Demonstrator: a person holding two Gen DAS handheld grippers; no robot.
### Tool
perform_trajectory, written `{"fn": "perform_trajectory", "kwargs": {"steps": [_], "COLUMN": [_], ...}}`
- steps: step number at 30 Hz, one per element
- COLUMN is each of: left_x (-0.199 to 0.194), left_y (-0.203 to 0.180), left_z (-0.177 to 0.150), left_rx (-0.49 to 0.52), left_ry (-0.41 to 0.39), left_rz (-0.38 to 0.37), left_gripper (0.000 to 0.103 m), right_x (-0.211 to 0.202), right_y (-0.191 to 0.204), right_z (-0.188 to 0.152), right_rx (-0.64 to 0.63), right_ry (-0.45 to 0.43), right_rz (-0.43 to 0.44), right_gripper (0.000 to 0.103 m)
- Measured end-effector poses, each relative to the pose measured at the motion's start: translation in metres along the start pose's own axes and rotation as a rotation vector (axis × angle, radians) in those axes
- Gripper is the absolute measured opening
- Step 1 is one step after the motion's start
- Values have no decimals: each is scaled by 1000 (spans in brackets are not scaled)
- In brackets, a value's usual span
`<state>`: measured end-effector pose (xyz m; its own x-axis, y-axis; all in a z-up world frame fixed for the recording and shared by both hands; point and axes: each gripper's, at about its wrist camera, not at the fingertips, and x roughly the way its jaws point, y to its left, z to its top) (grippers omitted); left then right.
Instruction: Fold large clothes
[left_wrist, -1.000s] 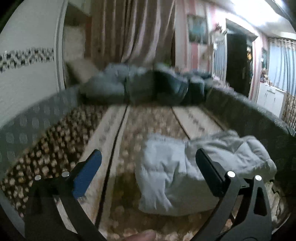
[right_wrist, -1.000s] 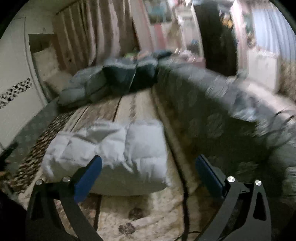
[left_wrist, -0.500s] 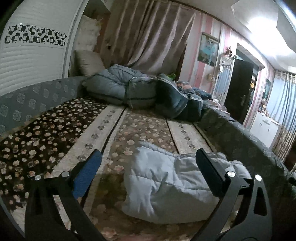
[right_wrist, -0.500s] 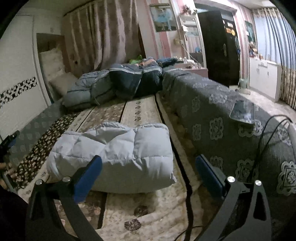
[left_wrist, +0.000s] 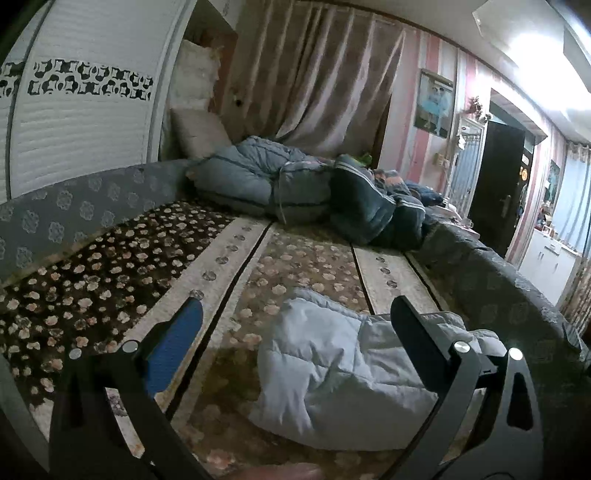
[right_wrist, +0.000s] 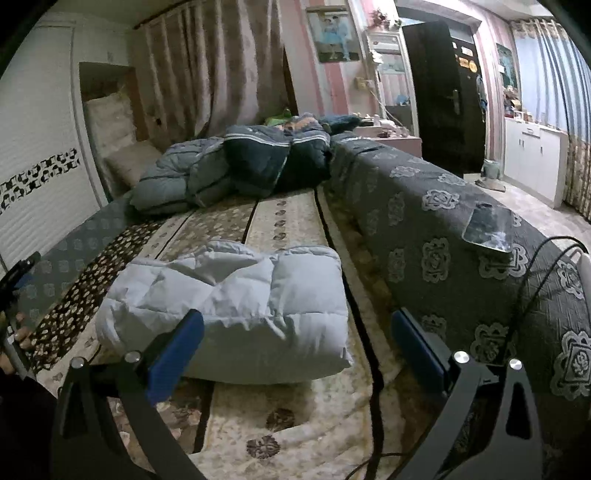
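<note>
Bed (right_wrist: 280, 221), covered by a floral-patterned spread in brown, beige and cream stripes: carries every item below; it runs away ahead of both sets of jaws.

Pile of dark blue and grey quilted bedding (left_wrist: 306, 192): at the far end of the bed, well beyond both jaws, apart from the task item.

Pale blue-white puffy quilted garment, folded into a thick bundle (right_wrist: 236, 295): lies on the bed just ahead of the jaws. Long axis runs crosswise to the right gripper's line of sight. From the right gripper (right_wrist: 295, 343) it sits ahead and to the left, overlapping the left finger in view. From the left gripper (left_wrist: 295, 332) it sits ahead and to the right, behind the right finger. Judged roughly equally near to both. Surface soft, creased, quilted in panels; top layer rumpled, near edge rounded. It appears already folded at least once; likely to spring open if released loosely.

Left gripper: jaws wide apart, holding nothing.

Right gripper: jaws wide apart, holding nothing.
</note>
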<state>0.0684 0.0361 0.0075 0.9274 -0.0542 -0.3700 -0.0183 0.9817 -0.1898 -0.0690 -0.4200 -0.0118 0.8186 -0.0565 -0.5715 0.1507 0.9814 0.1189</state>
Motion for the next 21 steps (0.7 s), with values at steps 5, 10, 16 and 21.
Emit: {"fn": "perform_trajectory", "kwargs": {"steps": [5, 10, 16, 21], "left_x": [-1, 0, 2, 6], "left_y": [5, 8, 4, 2], "left_z": [-1, -1, -3, -4], "left_rx": [-34, -45, -35, -28], "left_ry": [10, 20, 45, 67], "left_rz": [-7, -18, -67, -90], "left_gripper": [100, 100, 100, 100], "right_x": [1, 2, 2, 3], "right_y": [3, 3, 3, 2], "right_z": [-1, 0, -1, -1], "right_rx": [-7, -2, -4, -2], "right_ry": [8, 16, 14, 11], "right_rz": [0, -7, -6, -1], "right_gripper": [101, 101, 101, 101]}}
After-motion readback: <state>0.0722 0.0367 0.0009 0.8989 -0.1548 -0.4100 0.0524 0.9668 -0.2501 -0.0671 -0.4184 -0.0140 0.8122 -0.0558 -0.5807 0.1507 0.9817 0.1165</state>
